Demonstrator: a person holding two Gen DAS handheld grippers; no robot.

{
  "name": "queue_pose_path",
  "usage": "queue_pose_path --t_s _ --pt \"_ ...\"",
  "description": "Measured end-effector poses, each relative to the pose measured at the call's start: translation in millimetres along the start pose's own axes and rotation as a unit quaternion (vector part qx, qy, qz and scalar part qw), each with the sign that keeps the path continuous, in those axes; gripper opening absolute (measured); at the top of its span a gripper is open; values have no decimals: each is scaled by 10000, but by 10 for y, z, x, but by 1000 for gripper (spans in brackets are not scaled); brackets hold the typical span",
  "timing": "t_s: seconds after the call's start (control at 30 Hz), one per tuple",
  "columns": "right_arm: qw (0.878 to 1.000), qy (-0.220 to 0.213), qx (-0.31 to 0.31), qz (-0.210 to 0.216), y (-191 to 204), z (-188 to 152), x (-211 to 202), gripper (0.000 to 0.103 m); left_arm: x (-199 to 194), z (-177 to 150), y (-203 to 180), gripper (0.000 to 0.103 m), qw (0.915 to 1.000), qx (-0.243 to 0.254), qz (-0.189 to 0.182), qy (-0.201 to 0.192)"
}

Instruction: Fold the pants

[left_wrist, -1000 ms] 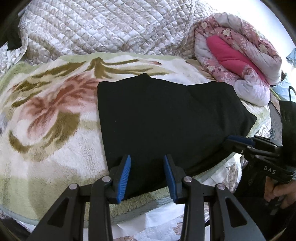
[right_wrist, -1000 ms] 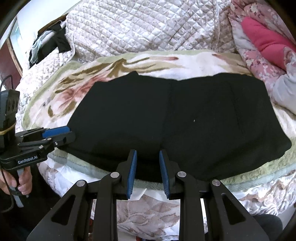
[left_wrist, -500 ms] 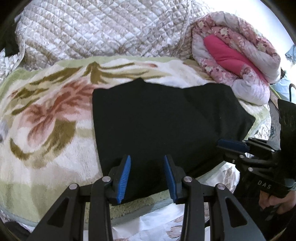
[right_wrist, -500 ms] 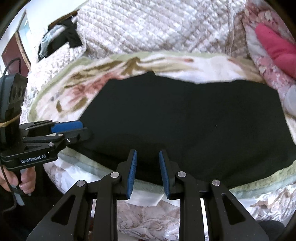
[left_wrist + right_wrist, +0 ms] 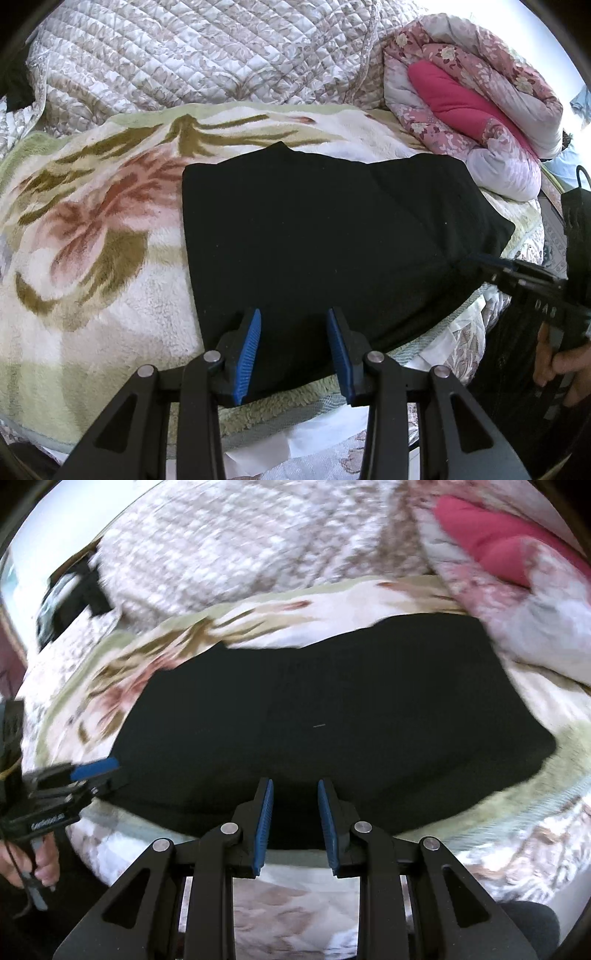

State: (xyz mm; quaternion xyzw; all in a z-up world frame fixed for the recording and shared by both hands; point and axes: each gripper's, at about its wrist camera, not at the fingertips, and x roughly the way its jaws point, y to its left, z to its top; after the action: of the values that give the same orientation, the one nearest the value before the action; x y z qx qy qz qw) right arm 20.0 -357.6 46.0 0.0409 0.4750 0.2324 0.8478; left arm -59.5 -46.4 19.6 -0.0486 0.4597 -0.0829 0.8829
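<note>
Black pants (image 5: pixel 325 236) lie folded flat as a wide rectangle on a floral fleece blanket (image 5: pixel 85 236); they also show in the right wrist view (image 5: pixel 332 716). My left gripper (image 5: pixel 293 321) is open and empty, hovering over the pants' near left edge. My right gripper (image 5: pixel 295 797) is open and empty, over the near edge at the middle. The right gripper appears at the right of the left wrist view (image 5: pixel 491 264), by the pants' right end. The left gripper appears at the left of the right wrist view (image 5: pixel 92 770), by the pants' left end.
A quilted beige bedspread (image 5: pixel 184 55) covers the bed behind the blanket. A rolled pink floral duvet (image 5: pixel 476 96) lies at the far right, close to the pants. Dark clothes (image 5: pixel 74 594) lie at the far left. The bed's near edge (image 5: pixel 295 417) runs below the pants.
The right wrist view has swung right and is now blurred with motion. The right gripper's jaws have opened a little wider. The left gripper has shifted slightly left; the pants lie unmoved.
</note>
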Motion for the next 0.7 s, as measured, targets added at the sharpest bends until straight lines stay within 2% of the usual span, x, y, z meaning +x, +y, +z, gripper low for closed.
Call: queue_pose_path --t_s 0.07,0.1,0.13,0.2,0.33,0.4,0.5,0.63,0.7 --pt "9993 -124 351 -68 -166 17 -75 26 -19 17 2 40 10000 0 -17 -17" --pt "9975 -227 655 -109 -303 18 -142 32 -30 25 -4 40 10000 3 -38 -31" --pt "9960 -290 832 -120 -376 24 -178 44 -26 42 3 40 10000 10 -49 -35" --pt "9896 -479 1348 -117 -602 9 -303 56 -13 58 4 40 10000 14 -42 -29" --pt "9736 -682 2167 -227 -946 -14 -438 59 26 55 4 40 10000 20 -46 32" --pt "9629 -579 2634 -27 -1094 -53 -387 59 27 51 -1 40 10000 28 -49 30" --pt "9536 -429 2971 247 -1181 -89 -255 60 27 53 -7 40 10000 30 -54 34" --pt "9440 -586 3230 327 -1287 -34 -196 62 28 52 -13 40 10000 36 -54 37" --pt "9326 -694 3521 386 -1376 -20 -138 62 35 54 -16 40 10000 30 -54 36"
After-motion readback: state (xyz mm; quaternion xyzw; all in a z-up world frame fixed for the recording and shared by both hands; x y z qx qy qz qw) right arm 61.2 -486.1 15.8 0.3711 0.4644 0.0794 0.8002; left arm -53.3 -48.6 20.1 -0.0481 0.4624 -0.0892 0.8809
